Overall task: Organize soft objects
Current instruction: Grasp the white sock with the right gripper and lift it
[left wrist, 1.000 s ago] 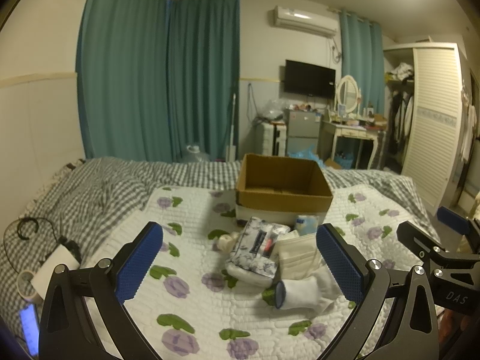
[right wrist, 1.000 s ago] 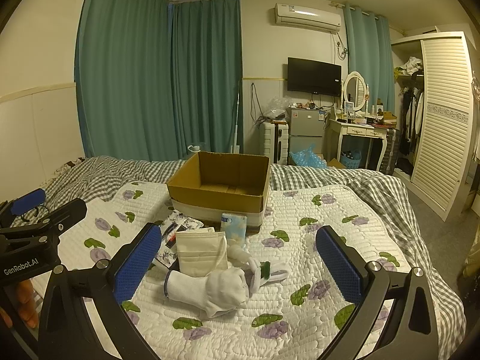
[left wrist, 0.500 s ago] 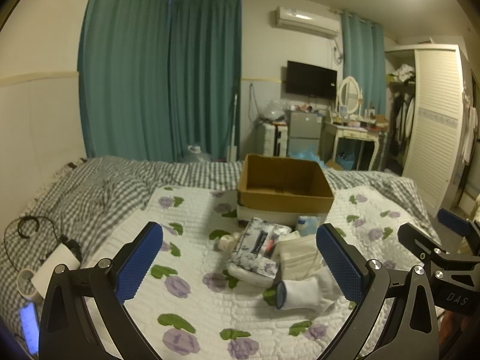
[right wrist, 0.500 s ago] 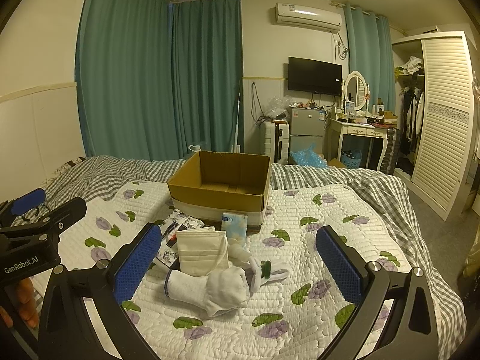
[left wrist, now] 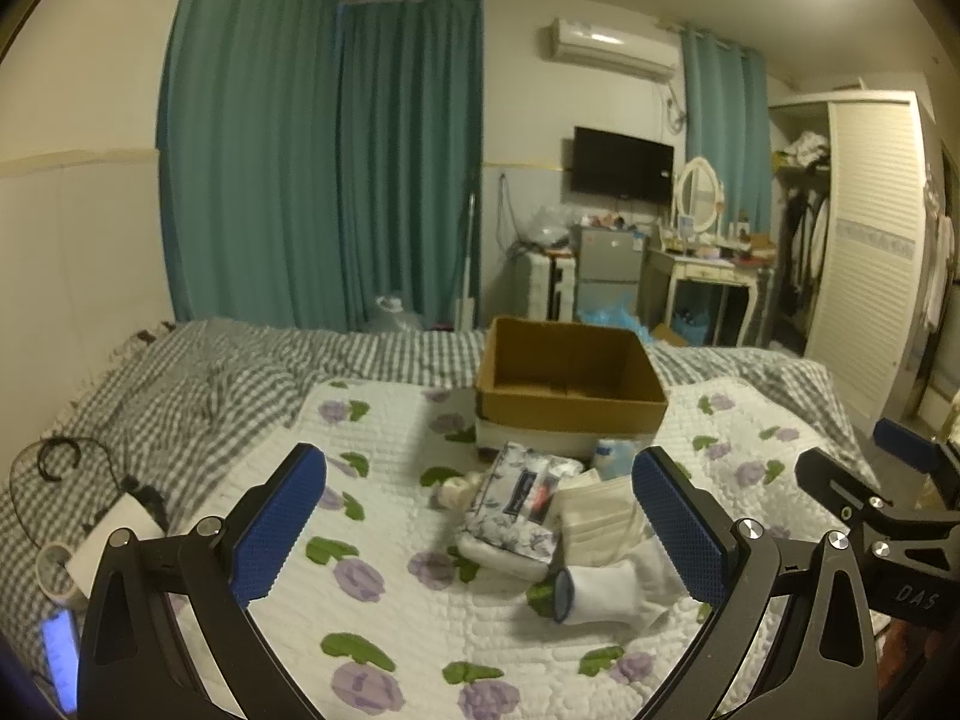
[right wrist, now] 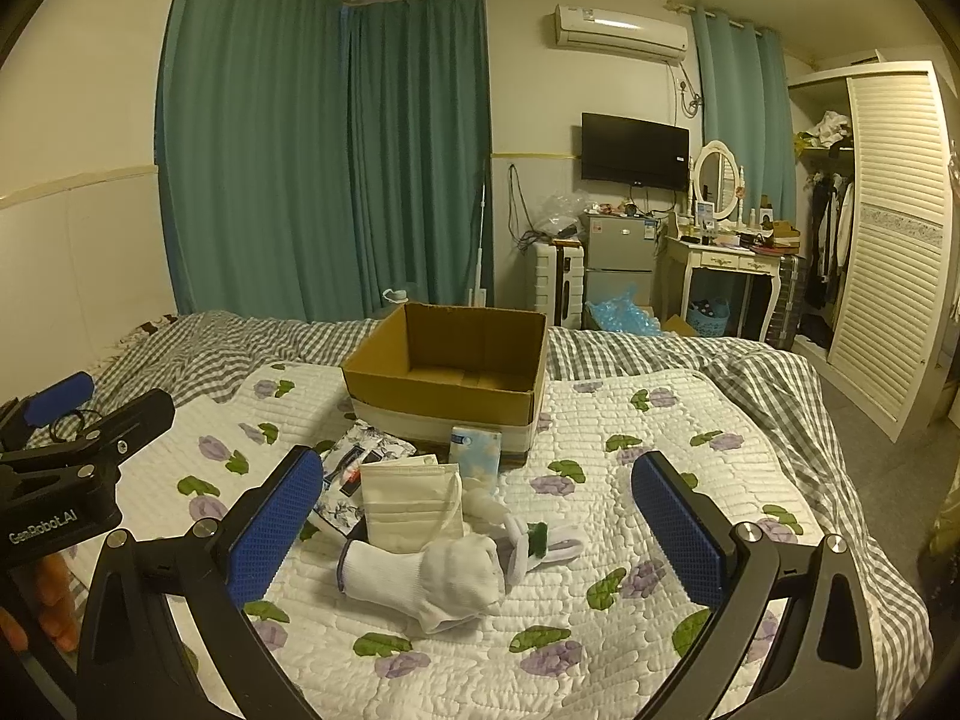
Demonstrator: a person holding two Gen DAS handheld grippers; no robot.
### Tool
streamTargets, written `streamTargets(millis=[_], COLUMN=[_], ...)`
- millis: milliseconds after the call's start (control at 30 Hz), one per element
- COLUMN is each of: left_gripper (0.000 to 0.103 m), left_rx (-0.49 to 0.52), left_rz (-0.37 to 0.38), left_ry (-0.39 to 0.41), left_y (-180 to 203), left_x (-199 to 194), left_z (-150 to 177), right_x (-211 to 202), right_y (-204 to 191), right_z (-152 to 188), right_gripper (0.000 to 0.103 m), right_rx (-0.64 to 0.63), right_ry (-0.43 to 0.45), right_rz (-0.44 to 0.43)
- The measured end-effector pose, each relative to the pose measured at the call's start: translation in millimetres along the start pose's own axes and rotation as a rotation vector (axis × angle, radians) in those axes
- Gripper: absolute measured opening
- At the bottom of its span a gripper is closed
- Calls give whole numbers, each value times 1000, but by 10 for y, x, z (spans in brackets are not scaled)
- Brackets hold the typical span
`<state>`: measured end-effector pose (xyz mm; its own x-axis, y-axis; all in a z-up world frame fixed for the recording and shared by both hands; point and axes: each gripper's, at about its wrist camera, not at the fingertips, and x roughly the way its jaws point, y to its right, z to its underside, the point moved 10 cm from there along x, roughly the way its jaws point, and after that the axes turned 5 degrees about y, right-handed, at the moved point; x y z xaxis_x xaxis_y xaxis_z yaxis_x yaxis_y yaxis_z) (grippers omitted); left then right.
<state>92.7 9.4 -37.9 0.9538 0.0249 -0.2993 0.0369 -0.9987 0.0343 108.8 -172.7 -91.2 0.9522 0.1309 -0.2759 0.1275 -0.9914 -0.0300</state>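
Note:
An open, empty cardboard box [right wrist: 447, 375] stands on the bed; it also shows in the left wrist view [left wrist: 570, 378]. In front of it lies a pile: a rolled white sock [right wrist: 429, 579], a stack of cream face masks [right wrist: 411, 501], a floral tissue pack [right wrist: 360, 456], a small blue tissue pack [right wrist: 474, 450] and a white item with a green band [right wrist: 537, 543]. The sock [left wrist: 606, 591] and floral pack [left wrist: 519, 501] show in the left wrist view too. My left gripper [left wrist: 480, 531] and right gripper [right wrist: 477, 531] are both open and empty, held above the bed short of the pile.
The bed has a white quilt with purple flowers [right wrist: 630, 498] over a grey checked blanket [right wrist: 750, 372]. Cables, a white charger and a phone [left wrist: 60, 654] lie at the left edge. A wardrobe [right wrist: 888, 240], dresser and fridge stand behind.
The left gripper's view has tilted up and shifted slightly; the picture is a little blurred. The right gripper has barely moved. Nothing was taken hold of.

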Motion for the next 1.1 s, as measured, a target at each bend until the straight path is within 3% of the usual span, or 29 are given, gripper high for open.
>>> streamTargets(millis=[300, 567, 700, 800, 867, 900, 1100], left_gripper=[103, 103, 103, 103, 103, 103, 103], left_rx=[-5, -5, -3, 8, 15, 14, 16], left_rz=[-23, -45, -53, -55, -58, -59, -37], left_ry=[-61, -209, -259, -278, -295, -302, -324], left_y=[-115, -171, -179, -158, -143, -140, -49], left_x=[230, 600, 714, 768, 794, 801, 821], left_z=[191, 672, 840, 905, 942, 956, 959], right_x=[272, 893, 1169, 1269, 1288, 1282, 1087], right_y=[33, -105, -180, -204, -198, -183, -70], right_z=[59, 829, 1246, 1445, 1480, 1483, 1258], right_gripper=[103, 102, 85, 64, 49, 36, 13], right_rx=[-32, -57, -78, -79, -95, -105, -50], right_ry=[-77, -311, -418, -473, -476, -474, -420], right_rz=[-4, -62, -91, -111, -98, -88, -97])
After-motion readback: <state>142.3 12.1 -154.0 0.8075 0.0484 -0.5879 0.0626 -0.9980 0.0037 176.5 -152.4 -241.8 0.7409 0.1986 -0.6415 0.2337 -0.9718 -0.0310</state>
